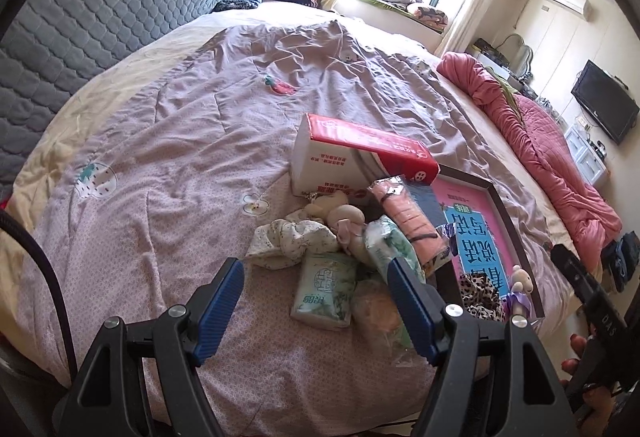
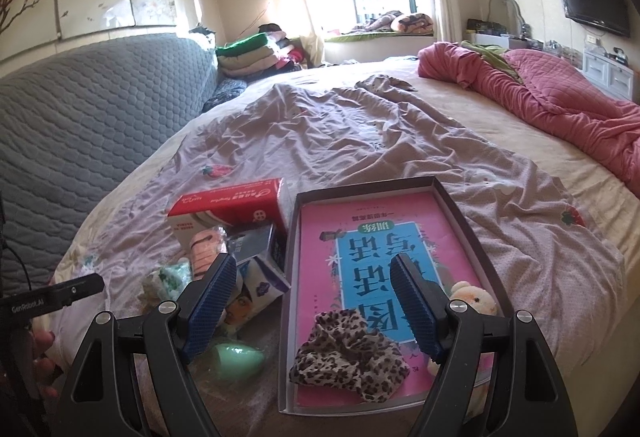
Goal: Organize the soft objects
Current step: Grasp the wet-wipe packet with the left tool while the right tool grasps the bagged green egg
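A pile of soft things lies on the bed: a green tissue pack (image 1: 324, 291), a floral scrunchie (image 1: 290, 243), a cream plush (image 1: 340, 215), a striped pink roll (image 1: 408, 215) and a green sponge (image 2: 236, 359). A dark shallow box (image 2: 460, 215) with a pink book holds a leopard scrunchie (image 2: 348, 355) and a small plush (image 2: 474, 297). My left gripper (image 1: 316, 281) is open and empty above the tissue pack. My right gripper (image 2: 312, 277) is open and empty over the box's left rim.
A red and white tissue box (image 1: 360, 157) stands behind the pile. A crumpled pink quilt (image 2: 560, 97) lies along the bed's right side. A grey quilted headboard (image 2: 80, 117) is at left, with folded clothes (image 2: 252, 55) beyond.
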A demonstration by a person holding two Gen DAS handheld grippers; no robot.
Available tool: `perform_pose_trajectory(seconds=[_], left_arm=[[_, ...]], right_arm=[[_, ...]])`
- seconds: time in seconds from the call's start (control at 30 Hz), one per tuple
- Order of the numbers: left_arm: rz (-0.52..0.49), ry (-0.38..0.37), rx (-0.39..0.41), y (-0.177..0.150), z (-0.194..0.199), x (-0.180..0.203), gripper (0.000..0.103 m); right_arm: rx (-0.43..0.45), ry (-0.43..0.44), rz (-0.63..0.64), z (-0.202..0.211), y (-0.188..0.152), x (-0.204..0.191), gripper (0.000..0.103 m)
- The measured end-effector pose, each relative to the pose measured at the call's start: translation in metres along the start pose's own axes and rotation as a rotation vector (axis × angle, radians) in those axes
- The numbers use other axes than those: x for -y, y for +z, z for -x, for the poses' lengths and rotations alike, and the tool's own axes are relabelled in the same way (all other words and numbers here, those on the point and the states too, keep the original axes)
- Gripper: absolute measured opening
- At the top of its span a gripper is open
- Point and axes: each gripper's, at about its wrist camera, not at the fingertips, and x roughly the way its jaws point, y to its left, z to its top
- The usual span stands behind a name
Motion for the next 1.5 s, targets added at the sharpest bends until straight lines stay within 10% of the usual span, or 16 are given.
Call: perform_pose_trajectory(seconds=[0.57, 1.1, 1.5], left_arm=[[0.000, -0.158, -0.126, 0.002, -0.056, 0.036, 0.073], [-0.004, -0.178, -0.179, 0.003, -0.081, 0.039, 0.061], [0.015, -0.208, -0.187, 0.001, -0.088, 0.034, 0.056]], right_arm=[[-0.104, 0.025, 0.089, -0.032, -0.018, -0.019, 0.080], [-0.312, 0.151, 0.445, -0.065, -0.071, -0.078, 0.080], [-0.332, 0.089, 0.632, -0.084, -0.092, -0.097, 0.080]])
